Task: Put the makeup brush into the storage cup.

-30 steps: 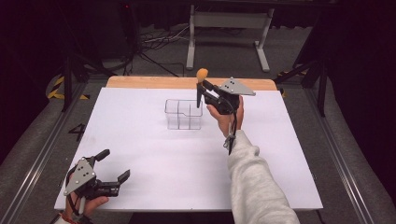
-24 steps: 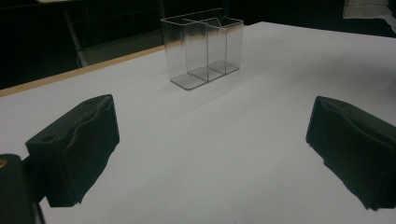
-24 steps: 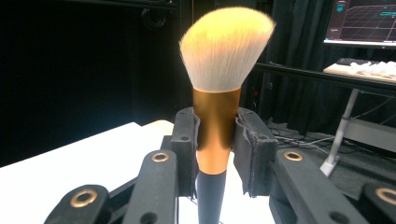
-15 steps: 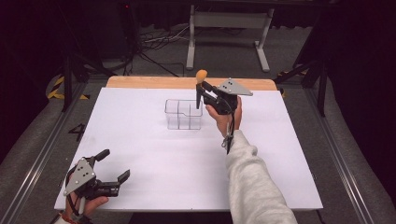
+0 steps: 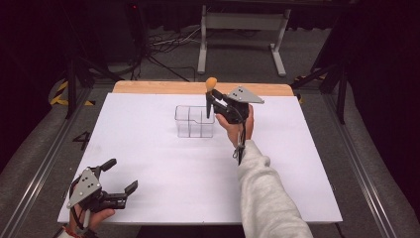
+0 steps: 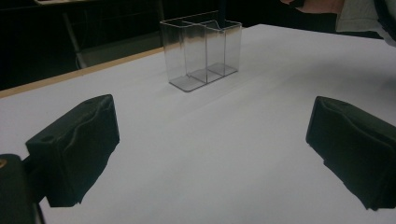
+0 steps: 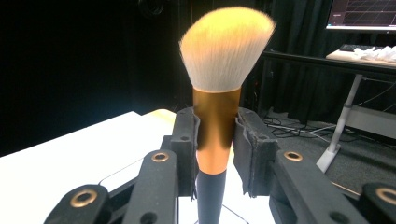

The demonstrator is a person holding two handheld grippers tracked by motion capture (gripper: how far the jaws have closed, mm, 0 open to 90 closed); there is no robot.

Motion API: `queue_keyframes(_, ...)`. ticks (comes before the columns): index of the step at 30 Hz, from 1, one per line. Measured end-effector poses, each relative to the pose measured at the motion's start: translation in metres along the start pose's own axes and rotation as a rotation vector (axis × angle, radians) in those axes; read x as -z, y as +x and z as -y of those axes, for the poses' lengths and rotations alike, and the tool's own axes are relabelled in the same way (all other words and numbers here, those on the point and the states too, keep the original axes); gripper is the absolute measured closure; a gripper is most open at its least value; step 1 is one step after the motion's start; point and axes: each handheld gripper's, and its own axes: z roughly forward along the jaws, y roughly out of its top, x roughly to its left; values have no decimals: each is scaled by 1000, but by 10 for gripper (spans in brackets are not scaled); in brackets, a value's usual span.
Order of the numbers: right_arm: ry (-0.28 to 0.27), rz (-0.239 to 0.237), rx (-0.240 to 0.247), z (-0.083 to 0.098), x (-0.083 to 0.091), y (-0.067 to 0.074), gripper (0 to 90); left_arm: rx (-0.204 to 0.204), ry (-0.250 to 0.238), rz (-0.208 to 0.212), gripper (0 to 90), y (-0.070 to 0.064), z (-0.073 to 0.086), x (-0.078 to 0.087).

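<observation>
A makeup brush [image 5: 210,94] with orange-tipped bristles, a copper ferrule and a black handle stands upright in my right gripper [image 5: 212,99], which is shut on it. In the right gripper view the pads clamp the brush [image 7: 218,107] at its ferrule. The brush hangs over the right side of a clear plastic organiser [image 5: 194,121] with several compartments at the back middle of the white table. Its handle tip reaches to about the organiser's rim; whether it is inside I cannot tell. My left gripper [image 5: 120,175] rests open near the front left corner, with the organiser [image 6: 201,51] far ahead of its jaws.
The white tabletop [image 5: 148,148] has a wooden strip [image 5: 158,87] along its far edge. Beyond it stand a metal stand [image 5: 242,34] and cables on a dark floor. A grey sleeve [image 5: 267,198] reaches in from the bottom right.
</observation>
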Motion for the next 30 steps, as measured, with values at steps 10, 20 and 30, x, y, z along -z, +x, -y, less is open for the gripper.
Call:
queue_keyframes(10,20,-1,-6,11,-2,2,713,-2,0,2,34,0,0,-1)
queue_keyframes(20,45,4,-19,23,-1,2,713,-3,1,1,34,-1,0,0)
queue_keyframes(30,62,4,-29,31,-2,4,712,-4,4,3,34,-1,0,-1)
